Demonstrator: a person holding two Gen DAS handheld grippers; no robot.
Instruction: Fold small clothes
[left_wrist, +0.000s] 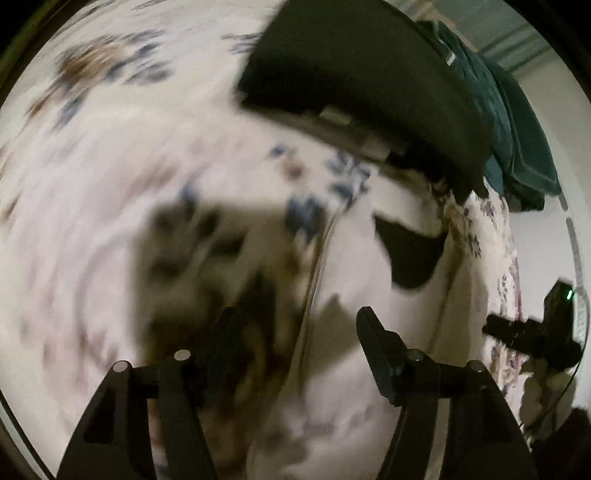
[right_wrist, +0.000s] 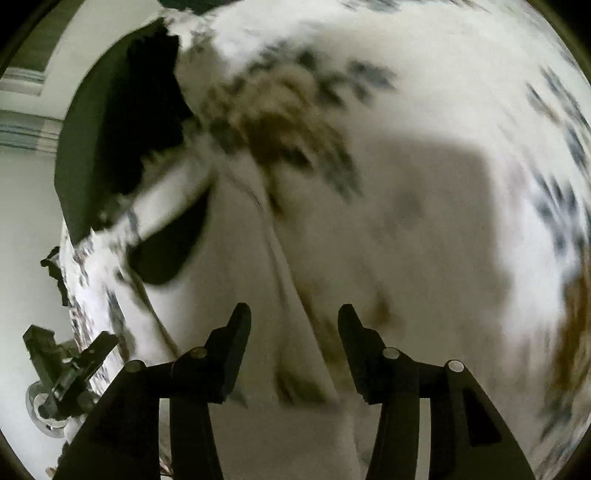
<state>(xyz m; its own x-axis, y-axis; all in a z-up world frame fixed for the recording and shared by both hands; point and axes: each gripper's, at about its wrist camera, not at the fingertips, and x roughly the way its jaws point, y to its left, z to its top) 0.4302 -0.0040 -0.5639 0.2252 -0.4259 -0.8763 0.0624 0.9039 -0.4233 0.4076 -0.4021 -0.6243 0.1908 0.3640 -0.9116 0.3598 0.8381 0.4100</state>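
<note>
Both views are motion-blurred. A white garment (left_wrist: 369, 280) with a dark neck opening (left_wrist: 410, 254) lies on a floral bedsheet (left_wrist: 110, 147). My left gripper (left_wrist: 295, 317) is open just above the garment, holding nothing. In the right wrist view the same white garment (right_wrist: 236, 266) with its dark neck opening (right_wrist: 166, 254) lies below my open, empty right gripper (right_wrist: 293, 314). The right gripper also shows at the right edge of the left wrist view (left_wrist: 532, 332). The left gripper shows at the lower left of the right wrist view (right_wrist: 70, 365).
A folded black garment (left_wrist: 362, 85) lies on the bed beyond the white one, also in the right wrist view (right_wrist: 122, 136). A dark teal folded item (left_wrist: 517, 140) lies behind it. The bed edge (right_wrist: 74, 280) and a pale wall are at the left of the right wrist view.
</note>
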